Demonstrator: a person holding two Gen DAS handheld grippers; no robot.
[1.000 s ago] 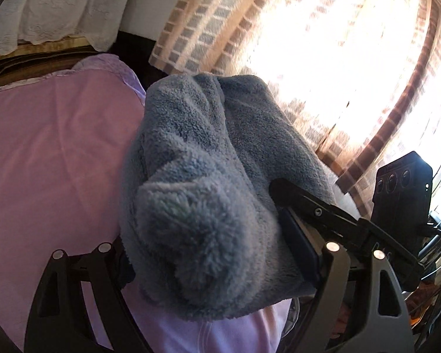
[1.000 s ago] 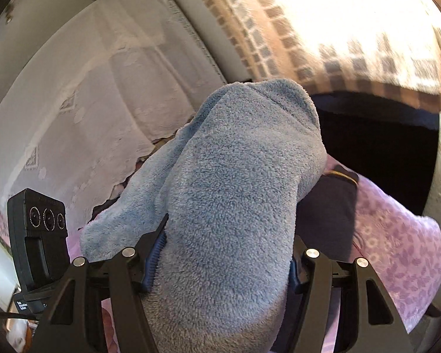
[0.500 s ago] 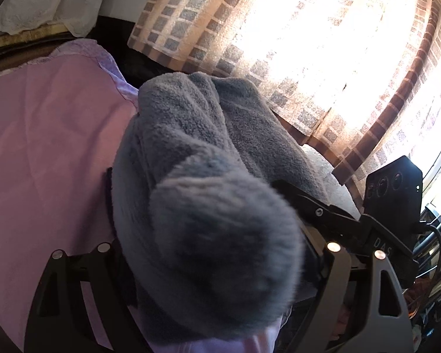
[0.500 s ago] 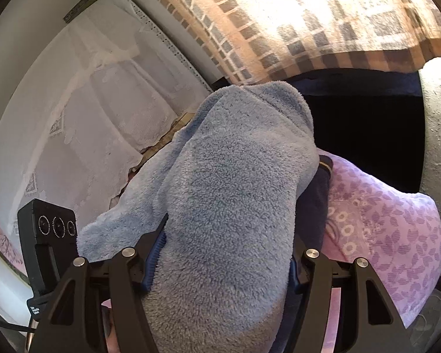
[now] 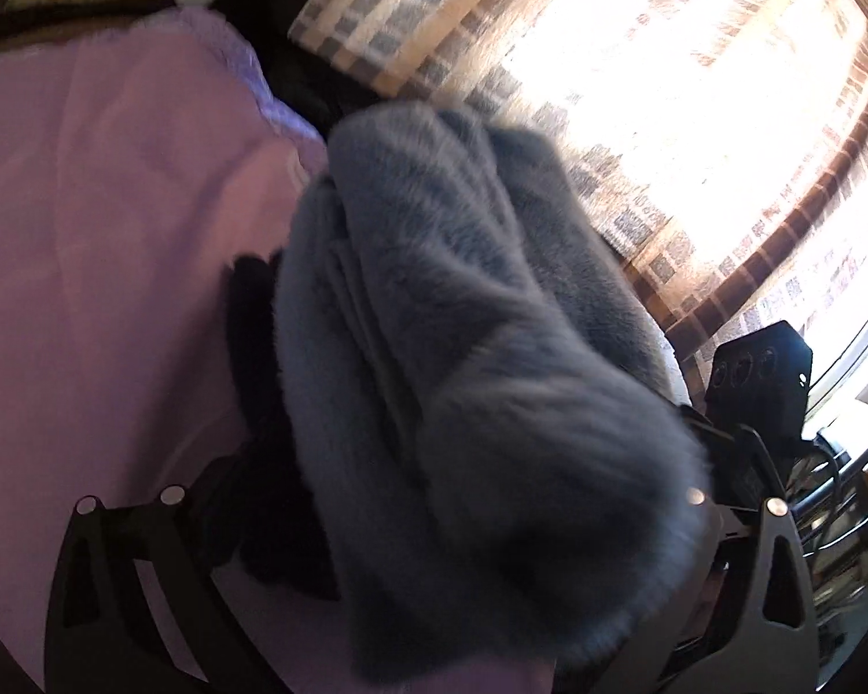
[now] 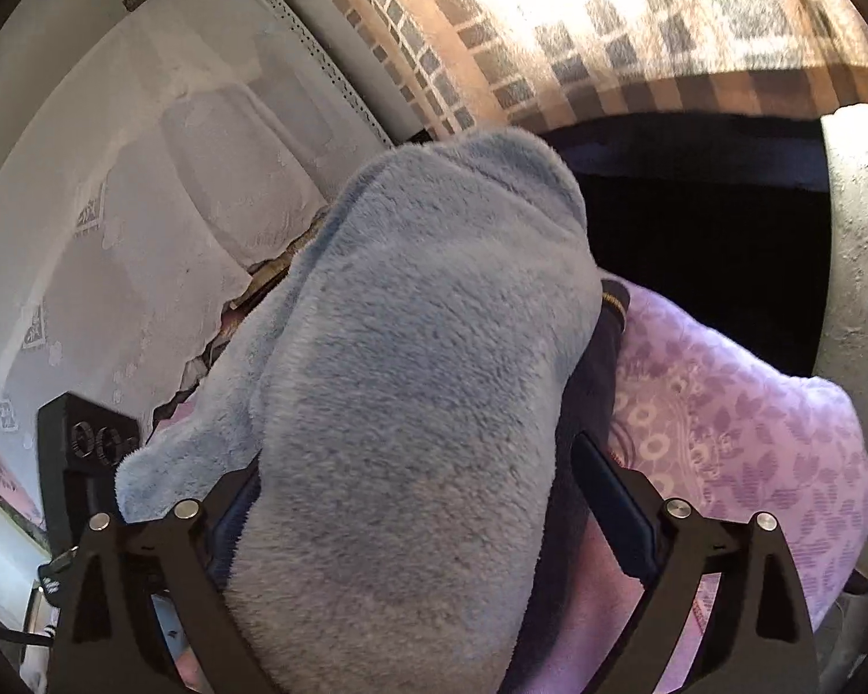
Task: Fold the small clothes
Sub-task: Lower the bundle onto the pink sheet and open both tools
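Observation:
A blue-grey fleece garment (image 5: 463, 347) lies bunched up between the fingers of my left gripper (image 5: 451, 491), over a dark garment (image 5: 260, 405) on the pink sheet (image 5: 116, 231). The left jaws are opening; the left finger (image 5: 197, 515) stands clear of the fleece and the right one is hidden under it. In the right wrist view the same fleece (image 6: 411, 405) fills my right gripper (image 6: 416, 480), whose jaws are opening too. Its right pad (image 6: 613, 503) stands off the fleece, with the dark garment (image 6: 602, 358) showing in the gap.
A checked curtain (image 5: 636, 115) with bright light behind hangs past the bed's edge. White lace cloth (image 6: 144, 231) covers the headboard side. A lilac patterned cover (image 6: 723, 434) lies at the right, with a grey pillar (image 6: 862, 260) behind it. The other gripper's black body (image 5: 758, 381) is close by.
Both pairs of jaws have widened off the fleece. Both grippers have sunk towards the bed, and the fleece bundle now rests lower, over the dark garment.

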